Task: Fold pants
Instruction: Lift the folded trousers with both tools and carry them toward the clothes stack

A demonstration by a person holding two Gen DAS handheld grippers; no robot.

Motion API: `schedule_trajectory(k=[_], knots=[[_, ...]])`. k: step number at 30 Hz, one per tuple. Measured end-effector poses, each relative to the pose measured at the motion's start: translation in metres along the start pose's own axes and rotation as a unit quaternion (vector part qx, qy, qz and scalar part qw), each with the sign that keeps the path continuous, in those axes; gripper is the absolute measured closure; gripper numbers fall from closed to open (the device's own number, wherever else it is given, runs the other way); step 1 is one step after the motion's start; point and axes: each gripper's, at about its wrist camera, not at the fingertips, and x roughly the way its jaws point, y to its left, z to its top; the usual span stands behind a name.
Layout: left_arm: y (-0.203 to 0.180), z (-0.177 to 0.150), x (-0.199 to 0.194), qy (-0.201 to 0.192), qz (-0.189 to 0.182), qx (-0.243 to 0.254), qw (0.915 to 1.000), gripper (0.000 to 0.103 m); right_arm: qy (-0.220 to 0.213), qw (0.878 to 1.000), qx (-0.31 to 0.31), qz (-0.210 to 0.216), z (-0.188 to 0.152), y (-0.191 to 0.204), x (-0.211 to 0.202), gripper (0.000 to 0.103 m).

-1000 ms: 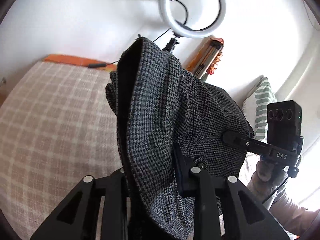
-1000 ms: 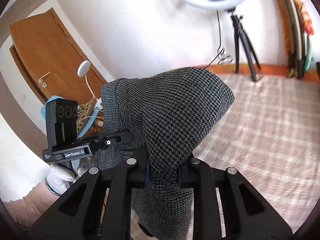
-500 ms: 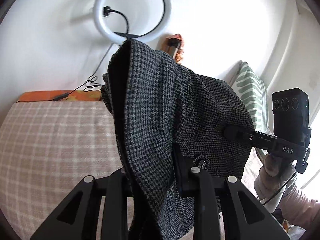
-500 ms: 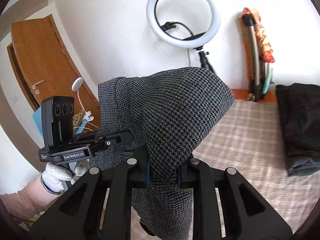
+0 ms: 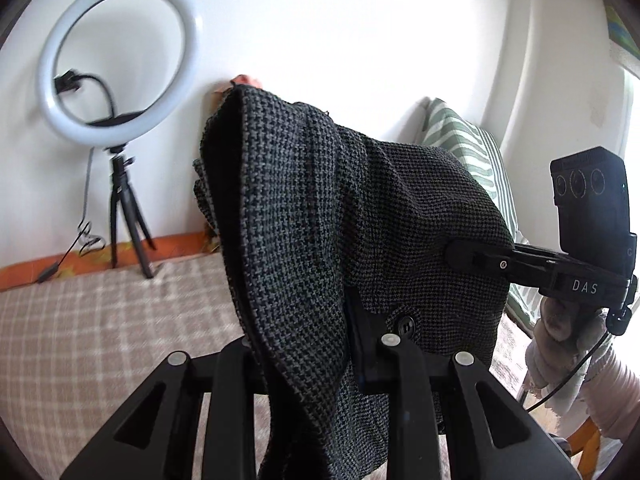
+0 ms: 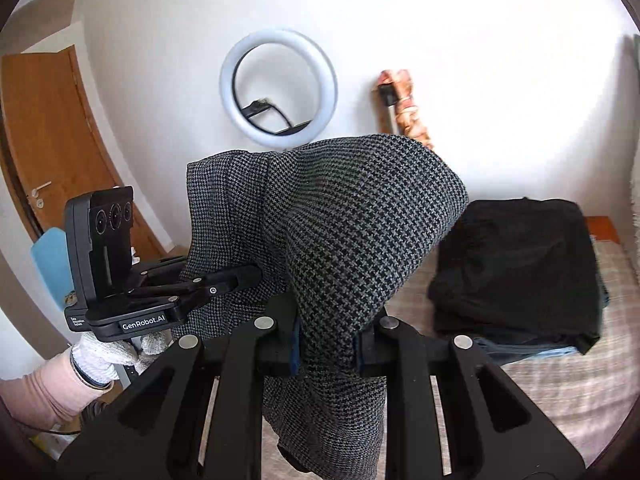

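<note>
The pants [image 5: 320, 216] are dark grey houndstooth cloth, held up in the air between both grippers above the bed. My left gripper [image 5: 308, 344] is shut on one end of the waistband, near a black button [image 5: 405, 325]. My right gripper [image 6: 326, 340] is shut on the other end of the pants [image 6: 360, 232], which drape over and hang below its jaws. The right gripper also shows at the right of the left wrist view [image 5: 480, 258], and the left gripper at the left of the right wrist view [image 6: 232, 280], both biting the cloth.
A bed with a beige checked cover [image 5: 80, 328] lies below. A ring light on a tripod [image 5: 116, 60] stands against the white wall. A stack of folded dark clothes [image 6: 516, 272] sits on the bed at the right. A striped pillow [image 5: 468, 148] and a wooden door [image 6: 52, 136] flank the scene.
Both grippers have swung to the right with the pants held up; the ring light has slid left in both views and the folded stack has come further into view.
</note>
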Motion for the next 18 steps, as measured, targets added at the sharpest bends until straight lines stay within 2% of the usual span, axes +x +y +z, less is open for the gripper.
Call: schedule_trajectory(k=[10, 18], knots=[[-0.047, 0.027, 0.052, 0.000, -0.030, 0.023, 0.9993, 0.082, -0.015, 0.998, -0.003, -0.058, 0.019, -0.056, -0.037, 0.083], [-0.073, 0.059, 0.102, 0.001, -0.047, 0.031, 0.9984, 0.082, -0.012, 0.996, -0.005, -0.089, 0.048, -0.106, -0.042, 0.084]])
